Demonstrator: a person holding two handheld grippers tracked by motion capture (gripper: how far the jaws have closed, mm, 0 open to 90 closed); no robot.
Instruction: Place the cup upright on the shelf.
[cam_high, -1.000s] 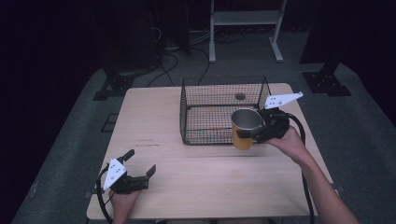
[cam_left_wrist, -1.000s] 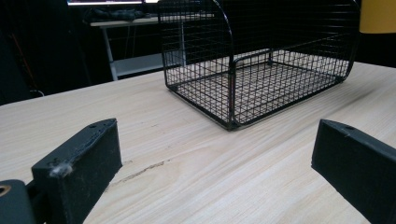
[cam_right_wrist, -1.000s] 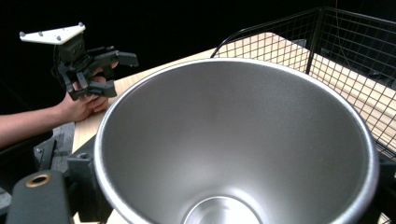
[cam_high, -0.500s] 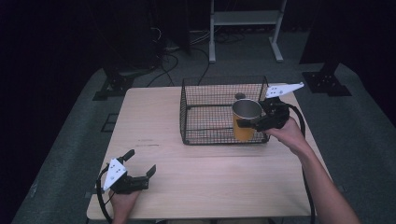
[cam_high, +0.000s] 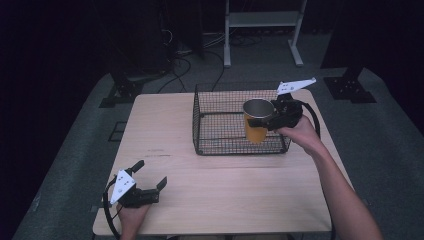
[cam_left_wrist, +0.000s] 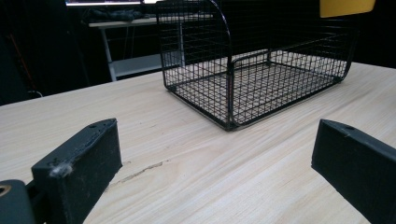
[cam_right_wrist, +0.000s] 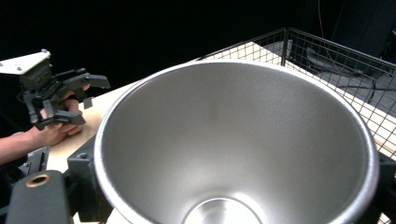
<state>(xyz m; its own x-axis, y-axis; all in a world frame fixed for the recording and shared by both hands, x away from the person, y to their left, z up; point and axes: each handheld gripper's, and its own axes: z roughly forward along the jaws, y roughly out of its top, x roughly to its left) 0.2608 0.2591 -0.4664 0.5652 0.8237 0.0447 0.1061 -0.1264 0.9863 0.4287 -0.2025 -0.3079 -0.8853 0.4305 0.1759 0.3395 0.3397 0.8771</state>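
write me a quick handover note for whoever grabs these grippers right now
Right gripper: shut on the yellow cup, holding it upright above the wire basket, over its right part.
Left gripper: open, holding nothing, resting at the near left of the table.
Done: cup gripped and brought over the basket.
Left: probably lower the cup into the basket and release; it is not yet set down.

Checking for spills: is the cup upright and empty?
Upright and empty: the cup, clamped in the right hand-held gripper, has its mouth up, and the right gripper view shows bare metal inside.
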